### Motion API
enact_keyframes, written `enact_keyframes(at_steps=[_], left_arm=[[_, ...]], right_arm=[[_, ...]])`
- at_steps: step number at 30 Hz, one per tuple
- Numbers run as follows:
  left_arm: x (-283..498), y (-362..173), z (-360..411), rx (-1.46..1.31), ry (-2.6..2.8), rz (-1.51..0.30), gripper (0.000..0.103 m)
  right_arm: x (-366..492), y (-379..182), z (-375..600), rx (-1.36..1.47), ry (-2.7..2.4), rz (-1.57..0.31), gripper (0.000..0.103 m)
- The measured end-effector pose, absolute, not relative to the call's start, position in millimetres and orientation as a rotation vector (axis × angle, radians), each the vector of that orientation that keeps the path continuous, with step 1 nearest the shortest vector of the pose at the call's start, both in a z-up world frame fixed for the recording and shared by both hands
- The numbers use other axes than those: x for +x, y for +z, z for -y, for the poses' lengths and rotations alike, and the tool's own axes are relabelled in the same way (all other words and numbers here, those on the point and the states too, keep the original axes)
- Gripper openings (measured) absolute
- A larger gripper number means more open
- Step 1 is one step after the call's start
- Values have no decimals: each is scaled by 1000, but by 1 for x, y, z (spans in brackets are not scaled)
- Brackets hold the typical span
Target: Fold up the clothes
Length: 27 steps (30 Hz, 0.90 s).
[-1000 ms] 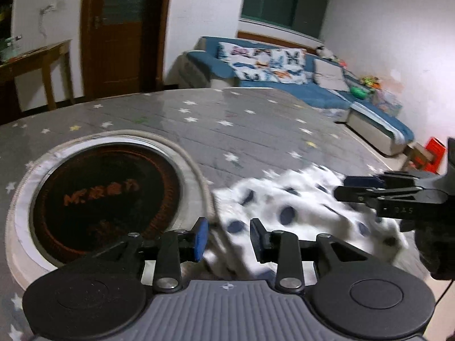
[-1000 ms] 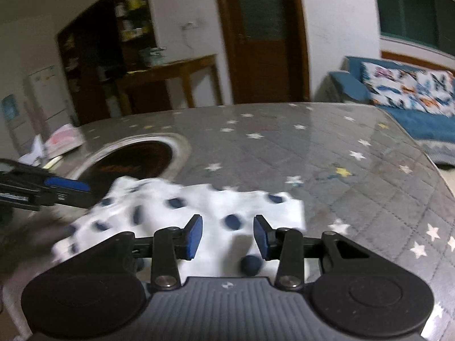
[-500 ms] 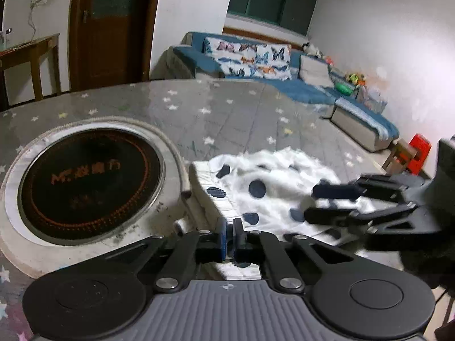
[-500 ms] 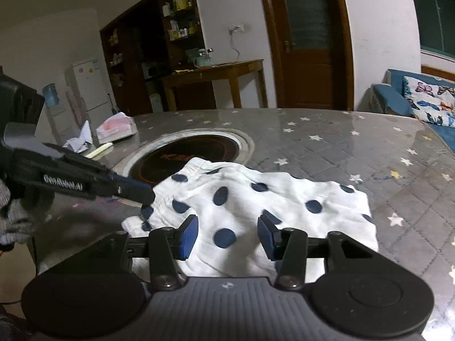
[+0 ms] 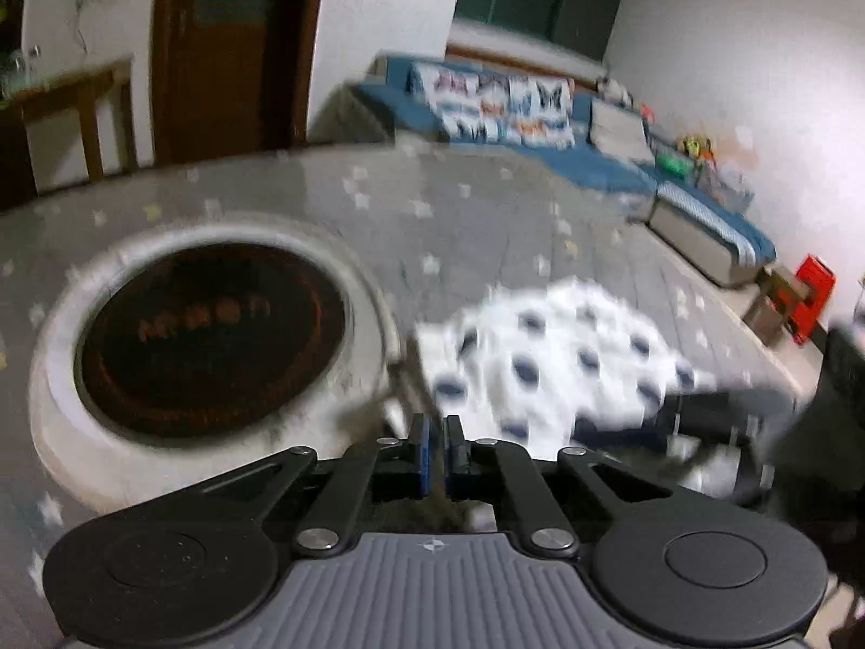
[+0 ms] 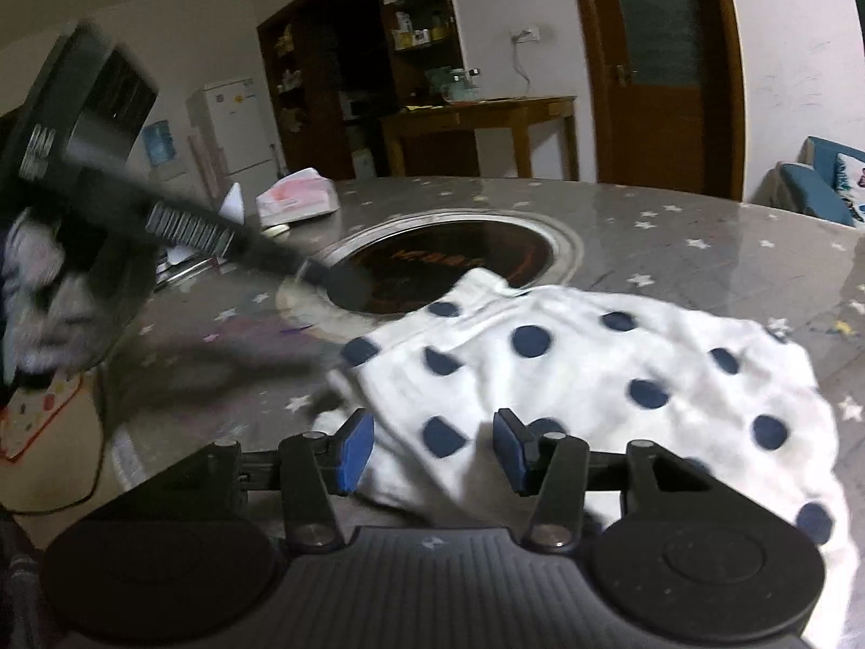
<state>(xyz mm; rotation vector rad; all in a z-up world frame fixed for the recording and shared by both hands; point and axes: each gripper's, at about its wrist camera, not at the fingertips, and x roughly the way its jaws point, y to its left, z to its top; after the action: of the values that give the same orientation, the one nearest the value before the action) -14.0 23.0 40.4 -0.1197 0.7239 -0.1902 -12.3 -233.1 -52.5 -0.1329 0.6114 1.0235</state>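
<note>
Fold barely started imo. White garment with navy polka dots (image 6: 584,378) lying rumpled at near edge of grey star-print tabletop (image 6: 703,227), beside round inset cooktop (image 6: 459,265). Left gripper (image 5: 438,451) jaws closed, can't tell if pinching cloth. Right gripper (image 6: 432,451) jaws open over hem.

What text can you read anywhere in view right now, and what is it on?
Nothing reads cleanly.
Orange lettering on the cooktop: blurred in the left view, too small in the right.
White print on the left hand-held gripper: too blurred.
Marks on the fridge: too small.
</note>
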Motion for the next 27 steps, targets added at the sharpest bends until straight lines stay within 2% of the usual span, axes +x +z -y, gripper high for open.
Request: enact_keyframes(at_steps=[4,8,15,23,27], left_arm=[[6,47,4,-109,-277,-679,7],[34,25,24,-101,-299,-741,7],[40,-3,20,-116,-275,-808,7],[38,-9,19,-121,-265,-808,7],[38,-11,18,-125,-263,-807,7]], right_arm=[[-22,-51,235,-97,1031,-597,51],[-29,-45,252,-38,1011,-578,51],[-32,-39,307,51,834,-561,51],[-21,-61,351,85,609,-646,51],[-22,-54,351,71,614,-626,51]])
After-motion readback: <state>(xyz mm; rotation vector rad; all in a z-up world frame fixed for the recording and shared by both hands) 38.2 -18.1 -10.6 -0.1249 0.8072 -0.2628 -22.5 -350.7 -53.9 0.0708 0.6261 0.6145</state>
